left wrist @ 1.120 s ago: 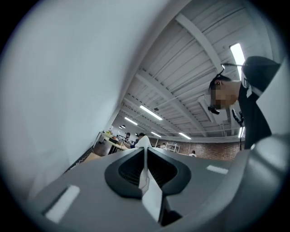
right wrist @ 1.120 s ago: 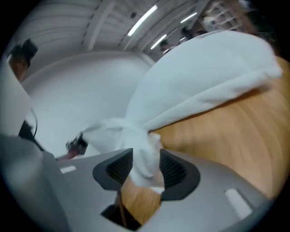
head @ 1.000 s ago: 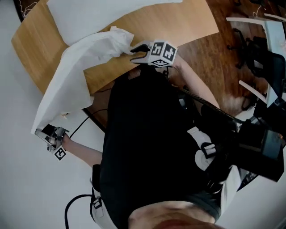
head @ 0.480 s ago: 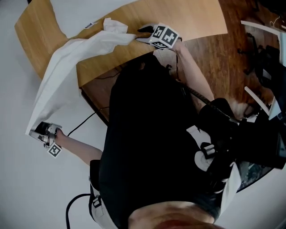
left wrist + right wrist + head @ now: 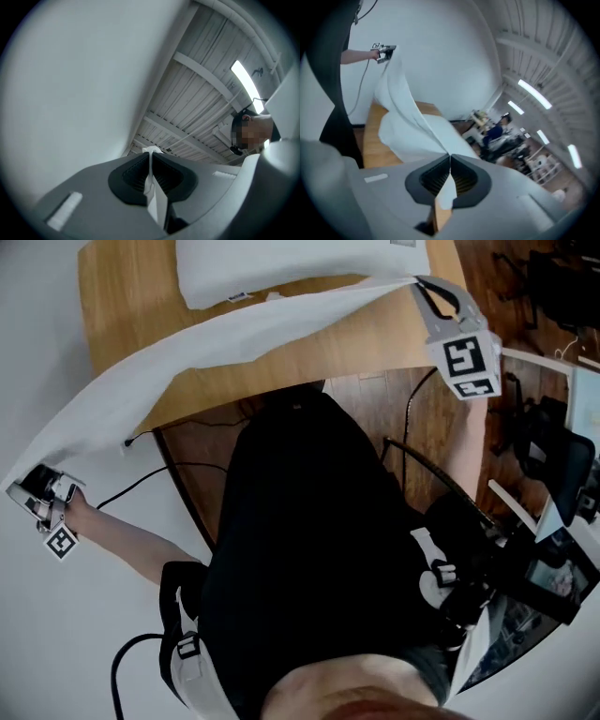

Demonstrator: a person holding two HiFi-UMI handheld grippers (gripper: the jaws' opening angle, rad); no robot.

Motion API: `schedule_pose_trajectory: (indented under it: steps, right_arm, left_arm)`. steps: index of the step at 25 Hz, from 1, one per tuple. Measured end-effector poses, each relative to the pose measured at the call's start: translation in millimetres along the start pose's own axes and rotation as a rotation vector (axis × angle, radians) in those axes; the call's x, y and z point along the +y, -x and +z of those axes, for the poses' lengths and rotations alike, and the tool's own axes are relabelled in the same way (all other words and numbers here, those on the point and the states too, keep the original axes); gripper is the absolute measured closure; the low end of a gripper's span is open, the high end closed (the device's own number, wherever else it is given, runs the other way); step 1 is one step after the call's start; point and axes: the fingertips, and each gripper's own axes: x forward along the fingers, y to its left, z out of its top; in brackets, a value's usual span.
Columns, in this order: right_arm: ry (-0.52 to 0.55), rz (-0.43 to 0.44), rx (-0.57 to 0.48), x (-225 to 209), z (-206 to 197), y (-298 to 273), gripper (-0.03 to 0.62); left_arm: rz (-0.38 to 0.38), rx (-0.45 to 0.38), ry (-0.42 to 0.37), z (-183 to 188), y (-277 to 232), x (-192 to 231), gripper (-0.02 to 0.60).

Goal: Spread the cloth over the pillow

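Cloth: the white cloth [image 5: 206, 338] is lifted in a long taut band between the two claws, hanging over the near part of the bench [image 5: 122, 296].
Left claw: the left claw [image 5: 26, 487] is held out wide past the bench's end and clenched on a thin fold of one cloth corner.
Right claw: the right claw [image 5: 420, 285] is up at the other end. Its jaws have just been closing and are now clamped on the opposite corner.
Pillow: the white pillow [image 5: 291, 263] lies on the far side of the bench, just beyond the cloth and mostly uncovered.
Done: both corners are gripped, and the cloth is raised and opened along one edge.
Left to do: by my reckoning, carry it over the pillow, lower it and let go.
Hidden: the pillow's far side is cut off at the top of the head view. I can't tell if the cloth's edge touches the pillow. The person's body blocks the near bench edge. The left gripper view shows only wall, ceiling and a sliver of cloth.
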Motion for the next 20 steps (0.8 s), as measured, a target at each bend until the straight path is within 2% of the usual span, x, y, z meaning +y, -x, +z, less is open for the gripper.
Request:
schedule_pose_trajectory:
  steps: [1,3,5,7,9,11,13,14,16,18,20]
  right_arm:
    - [0.045,-0.137,-0.004,-37,18,30,0.586]
    - [0.115,-0.349,0.037,-85,29,83,0.586]
    - [0.147,-0.473,0.095,-111,25,126,0.586]
    - [0.155,-0.585,0.080,-130,51,167,0.586]
    - [0.174,-0.665,0.056,-139,96,205,0.588]
    - [0.177,-0.743,0.059,-149,132,250,0.588]
    - [0.138,-0.868,0.016,-160,146,311,0.588]
    - [0.104,-0.920,-0.007,-161,140,337,0.588]
    - [0.021,-0.955,-0.006,-150,104,367,0.588]
    - [-0.056,-0.958,0.032,-138,69,373,0.588]
    - [-0.112,-0.988,0.022,-138,56,379,0.588]
  left_arm:
    - [-0.031,0.009,-0.019,2,-12,-5,0.555]
    - [-0.093,0.041,-0.007,-24,-29,-8,0.557]
    - [-0.146,0.062,0.034,-61,-41,-12,0.557]
    - [-0.191,0.036,0.019,-54,-46,-26,0.557]
    - [-0.237,-0.014,0.002,-13,-52,-36,0.557]
    - [-0.295,-0.059,0.032,21,-62,-48,0.557]
    - [-0.358,-0.111,0.079,34,-62,-70,0.557]
    - [-0.379,-0.143,0.102,33,-55,-81,0.557]
    - [-0.379,-0.170,0.153,17,-33,-96,0.557]
    - [-0.367,-0.130,0.216,-14,-25,-103,0.557]
    - [-0.390,-0.085,0.281,-39,-32,-112,0.557]
